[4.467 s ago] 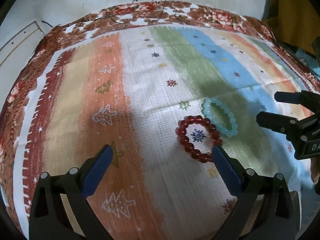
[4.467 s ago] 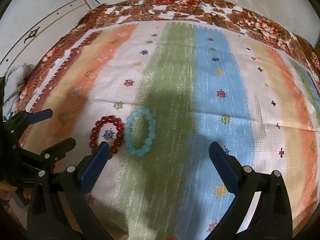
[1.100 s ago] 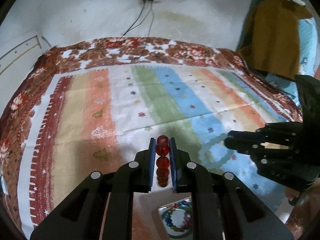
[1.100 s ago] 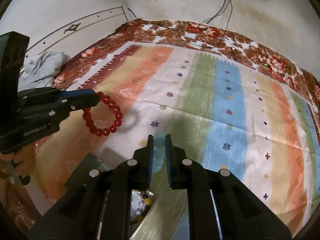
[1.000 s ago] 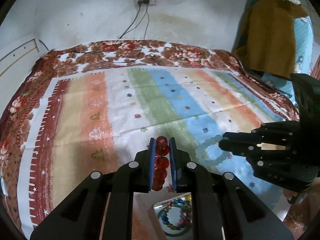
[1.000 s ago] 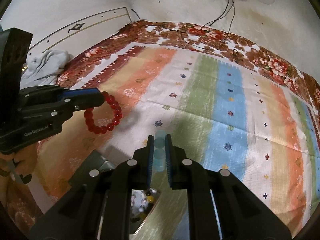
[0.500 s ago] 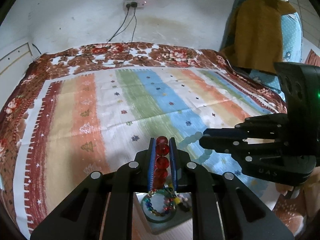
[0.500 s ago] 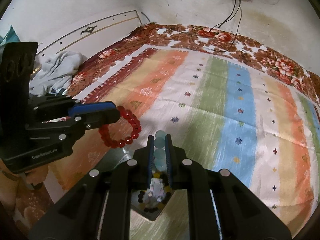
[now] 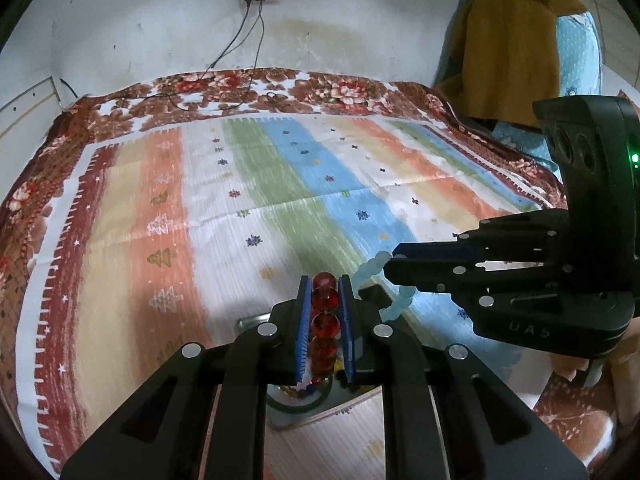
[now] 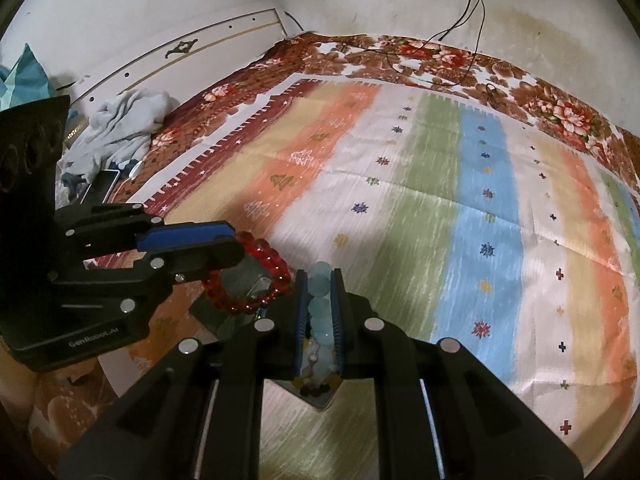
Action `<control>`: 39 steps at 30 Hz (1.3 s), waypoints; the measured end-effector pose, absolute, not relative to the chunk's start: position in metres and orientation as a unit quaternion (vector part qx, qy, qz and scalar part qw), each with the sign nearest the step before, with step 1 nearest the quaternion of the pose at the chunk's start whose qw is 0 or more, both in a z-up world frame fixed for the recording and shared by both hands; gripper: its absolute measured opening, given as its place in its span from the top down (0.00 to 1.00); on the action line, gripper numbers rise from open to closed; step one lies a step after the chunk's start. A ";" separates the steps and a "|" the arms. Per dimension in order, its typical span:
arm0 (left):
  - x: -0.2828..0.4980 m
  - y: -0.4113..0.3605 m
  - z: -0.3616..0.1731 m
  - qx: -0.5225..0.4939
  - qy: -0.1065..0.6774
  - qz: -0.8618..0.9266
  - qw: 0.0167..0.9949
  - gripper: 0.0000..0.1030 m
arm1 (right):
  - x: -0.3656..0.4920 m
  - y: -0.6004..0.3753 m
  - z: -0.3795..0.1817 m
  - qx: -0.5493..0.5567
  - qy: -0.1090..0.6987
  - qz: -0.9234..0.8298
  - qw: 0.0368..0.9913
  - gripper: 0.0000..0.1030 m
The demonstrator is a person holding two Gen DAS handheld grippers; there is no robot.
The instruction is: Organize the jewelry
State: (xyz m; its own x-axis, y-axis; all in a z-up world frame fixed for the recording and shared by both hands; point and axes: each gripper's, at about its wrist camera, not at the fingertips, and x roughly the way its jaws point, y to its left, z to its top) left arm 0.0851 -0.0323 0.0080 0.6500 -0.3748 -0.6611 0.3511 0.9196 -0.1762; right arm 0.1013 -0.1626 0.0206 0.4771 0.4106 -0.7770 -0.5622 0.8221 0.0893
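Note:
My left gripper (image 9: 325, 280) is shut on a red bead bracelet (image 9: 325, 312); from the right wrist view the bracelet (image 10: 256, 276) hangs as a loop from its tips. My right gripper (image 10: 320, 276) is shut on a pale turquoise bead bracelet (image 10: 320, 308), which also shows in the left wrist view (image 9: 372, 268). Both are held in the air, side by side, above an open jewelry box (image 10: 320, 390) near the bed's front edge, with several bracelets inside; the box (image 9: 288, 408) is largely hidden behind the fingers.
A striped bedsheet (image 9: 280, 184) covers the bed, with a floral blanket border (image 9: 240, 88) at the back. Cables (image 9: 240, 40) run from a wall socket. A grey cloth pile (image 10: 120, 128) and a phone (image 10: 100, 188) lie at the left; clothes (image 9: 512, 40) hang at the right.
Both grippers have closed on the bracelets, lifted them off the sheet and drawn back toward the near edge over the jewelry box, coming closer together.

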 end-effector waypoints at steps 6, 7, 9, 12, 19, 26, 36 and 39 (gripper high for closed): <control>0.081 -0.031 0.004 -0.015 0.376 -0.199 0.905 0.87 | 0.098 -0.162 0.017 -0.093 0.429 0.288 0.851 0.88; 0.082 -0.031 0.002 -0.017 0.379 -0.200 0.903 0.87 | 0.098 -0.163 0.016 -0.092 0.430 0.288 0.851 0.87; 0.081 -0.029 0.002 -0.014 0.377 -0.192 0.906 0.77 | 0.098 -0.166 0.015 -0.087 0.429 0.281 0.854 0.61; 0.080 -0.027 0.001 -0.008 0.374 -0.182 0.909 0.73 | 0.095 -0.168 0.017 -0.099 0.418 0.267 0.862 0.54; 0.073 -0.022 -0.001 -0.003 0.374 -0.168 0.912 0.50 | 0.090 -0.179 0.014 -0.097 0.412 0.252 0.870 0.37; 0.064 -0.019 -0.003 -0.004 0.374 -0.166 0.913 0.36 | 0.084 -0.188 0.010 -0.085 0.412 0.245 0.873 0.23; 0.052 -0.021 -0.011 0.020 0.381 -0.152 0.912 0.05 | 0.075 -0.200 0.010 -0.072 0.403 0.245 0.879 0.09; 0.049 -0.021 -0.013 0.040 0.379 -0.128 0.916 0.06 | 0.071 -0.203 0.009 -0.068 0.401 0.247 0.880 0.05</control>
State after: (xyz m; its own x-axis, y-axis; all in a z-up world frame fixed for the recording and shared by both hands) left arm 0.0493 -0.0211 -0.0132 0.6800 -0.2040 -0.7043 0.2651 0.9639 -0.0232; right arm 0.0706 -0.2032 0.0091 0.5571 0.3796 -0.7386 -0.4883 0.8691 0.0783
